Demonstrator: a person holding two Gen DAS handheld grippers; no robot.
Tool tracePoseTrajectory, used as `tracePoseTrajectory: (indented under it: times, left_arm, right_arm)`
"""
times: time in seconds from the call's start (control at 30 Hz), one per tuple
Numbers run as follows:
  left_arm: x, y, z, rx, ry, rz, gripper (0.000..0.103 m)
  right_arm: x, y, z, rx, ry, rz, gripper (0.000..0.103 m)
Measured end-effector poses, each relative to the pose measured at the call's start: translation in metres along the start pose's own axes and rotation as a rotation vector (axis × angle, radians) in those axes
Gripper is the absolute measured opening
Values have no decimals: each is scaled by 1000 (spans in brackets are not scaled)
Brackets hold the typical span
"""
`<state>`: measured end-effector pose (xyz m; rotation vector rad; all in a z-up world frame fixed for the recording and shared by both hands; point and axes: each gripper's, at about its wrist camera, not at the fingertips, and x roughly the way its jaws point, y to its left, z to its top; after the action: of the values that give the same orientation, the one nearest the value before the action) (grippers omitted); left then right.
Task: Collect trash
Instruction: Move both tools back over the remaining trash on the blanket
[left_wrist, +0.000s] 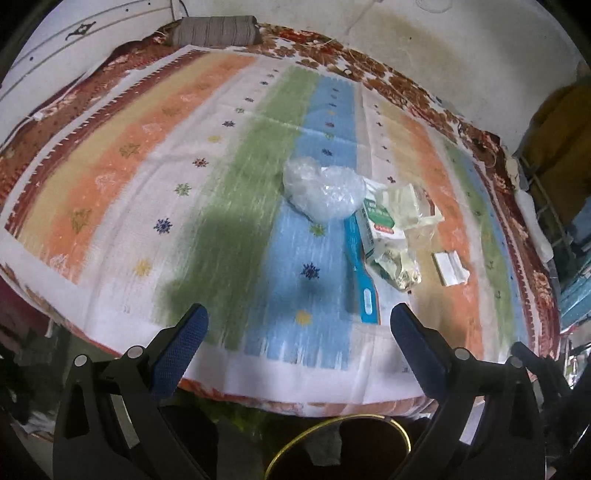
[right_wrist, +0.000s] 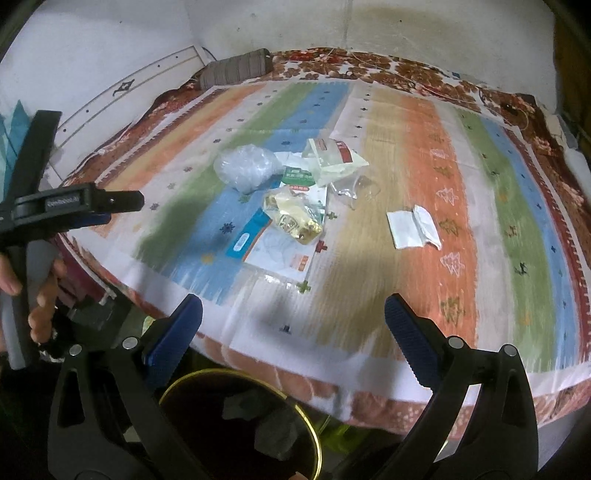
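Note:
Trash lies on a striped cloth (left_wrist: 207, 155) (right_wrist: 406, 155) over a bed. A crumpled clear plastic bag (left_wrist: 323, 192) (right_wrist: 245, 168) sits beside a green-and-white wrapper (left_wrist: 380, 221) (right_wrist: 297, 177), a yellowish crinkled packet (left_wrist: 397, 264) (right_wrist: 293, 218), a blue-edged flat package (left_wrist: 364, 280) (right_wrist: 273, 240) and a white folded paper (left_wrist: 450, 267) (right_wrist: 413, 227). A pale pouch (right_wrist: 334, 155) and a clear wrapper (right_wrist: 354, 190) lie further back. My left gripper (left_wrist: 299, 323) (right_wrist: 110, 205) hovers open at the near edge. My right gripper (right_wrist: 293, 314) is open too, holding nothing. A dark bin with a gold rim (left_wrist: 402, 432) (right_wrist: 314, 435) stands below the bed edge.
A grey striped roll (left_wrist: 216, 31) (right_wrist: 236, 68) lies at the far end by the white wall. A floral blanket (left_wrist: 498, 155) (right_wrist: 517, 110) borders the cloth. A hand (right_wrist: 40, 295) grips the left tool. Shelving and clutter (left_wrist: 565, 229) stand to the right.

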<state>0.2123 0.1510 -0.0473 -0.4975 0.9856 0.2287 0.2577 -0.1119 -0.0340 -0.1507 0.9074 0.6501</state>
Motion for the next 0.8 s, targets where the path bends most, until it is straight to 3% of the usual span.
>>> tracePoseTrajectory:
  times: [0.17, 0.37, 0.57, 0.8]
  left_arm:
    - [18, 6, 4, -31, 51, -83, 91]
    - [38, 14, 5, -83, 87, -104, 88]
    - [51, 22, 4, -159, 118, -153, 83]
    - [71, 16, 1, -177, 153, -249, 75]
  right_arm:
    - [32, -4, 9, -34, 1, -13, 94]
    - [67, -4, 17, -124, 20, -18, 94]
    - [86, -6, 31, -124, 20, 1, 93]
    - [110, -6, 41, -173, 36, 9, 88]
